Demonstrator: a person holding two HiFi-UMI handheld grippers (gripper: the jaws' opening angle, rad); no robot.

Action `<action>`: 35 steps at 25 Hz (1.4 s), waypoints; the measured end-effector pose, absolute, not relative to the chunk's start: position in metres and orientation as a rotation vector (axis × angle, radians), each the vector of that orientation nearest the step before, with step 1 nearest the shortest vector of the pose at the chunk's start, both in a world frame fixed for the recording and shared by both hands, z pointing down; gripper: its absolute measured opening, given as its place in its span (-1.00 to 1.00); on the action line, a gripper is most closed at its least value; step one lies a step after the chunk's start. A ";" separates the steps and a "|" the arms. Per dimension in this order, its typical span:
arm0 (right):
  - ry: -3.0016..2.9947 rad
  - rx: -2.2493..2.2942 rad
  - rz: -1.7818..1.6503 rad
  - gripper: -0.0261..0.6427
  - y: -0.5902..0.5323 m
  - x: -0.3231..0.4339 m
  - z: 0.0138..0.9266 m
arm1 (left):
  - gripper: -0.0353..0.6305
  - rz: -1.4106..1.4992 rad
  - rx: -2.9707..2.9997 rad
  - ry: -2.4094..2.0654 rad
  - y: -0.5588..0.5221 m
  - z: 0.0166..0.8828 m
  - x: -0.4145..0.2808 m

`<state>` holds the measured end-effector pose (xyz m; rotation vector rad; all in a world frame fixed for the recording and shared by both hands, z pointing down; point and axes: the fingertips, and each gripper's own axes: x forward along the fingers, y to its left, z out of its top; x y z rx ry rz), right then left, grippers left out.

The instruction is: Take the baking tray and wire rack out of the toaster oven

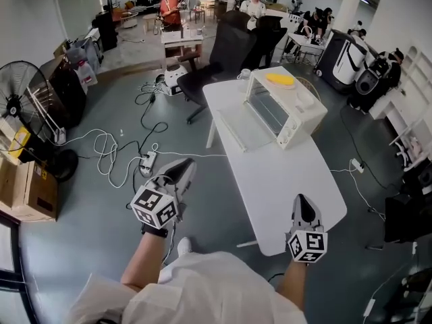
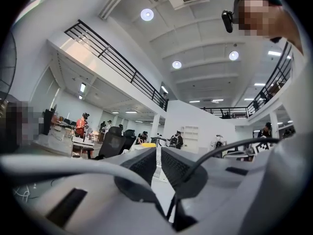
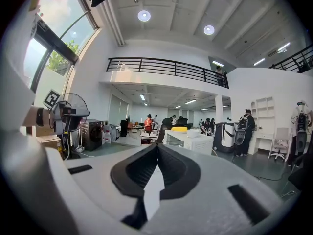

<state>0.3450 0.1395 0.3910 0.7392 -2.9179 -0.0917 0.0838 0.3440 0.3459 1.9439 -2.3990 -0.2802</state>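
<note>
Left claw [image 1: 182, 169] is closed to a sliver and empty, right claw [image 1: 304, 204] fully closed and empty. I see the toaster oven [image 1: 283, 110] at 12 o'clock on the bench [image 1: 283, 181].

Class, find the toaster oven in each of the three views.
Head view: toaster oven, upper centre-right, on the white table.
Left gripper view: tiny, just left of centre.
Right gripper view: small, right of centre.
Shared landmark: yellow item on its top.

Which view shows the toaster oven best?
The head view: the whole oven sits on the table, seen from above. The right gripper view shows it small and far; in the left gripper view the tool hides nearly all of it.
</note>
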 end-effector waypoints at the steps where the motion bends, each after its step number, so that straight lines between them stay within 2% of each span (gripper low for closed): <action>1: -2.916 0.740 -0.094 -0.91 0.140 0.334 0.390 | -0.81 -0.285 1.934 -2.407 0.348 0.345 0.071; 15: -2.898 0.704 -0.068 -0.90 0.152 0.166 0.410 | -0.81 -0.289 1.816 -2.481 0.407 0.359 -0.104; 24: -2.893 0.592 -0.052 -0.89 0.157 0.093 0.421 | -0.81 -0.305 1.734 -2.509 0.433 0.371 -0.165; 30: -2.916 0.547 -0.033 -0.86 0.135 0.046 0.425 | -0.81 -0.318 1.730 -2.492 0.402 0.376 -0.195; 35: -2.952 0.514 -0.002 -0.80 0.087 0.002 0.429 | -0.81 -0.294 1.789 -2.446 0.333 0.376 -0.224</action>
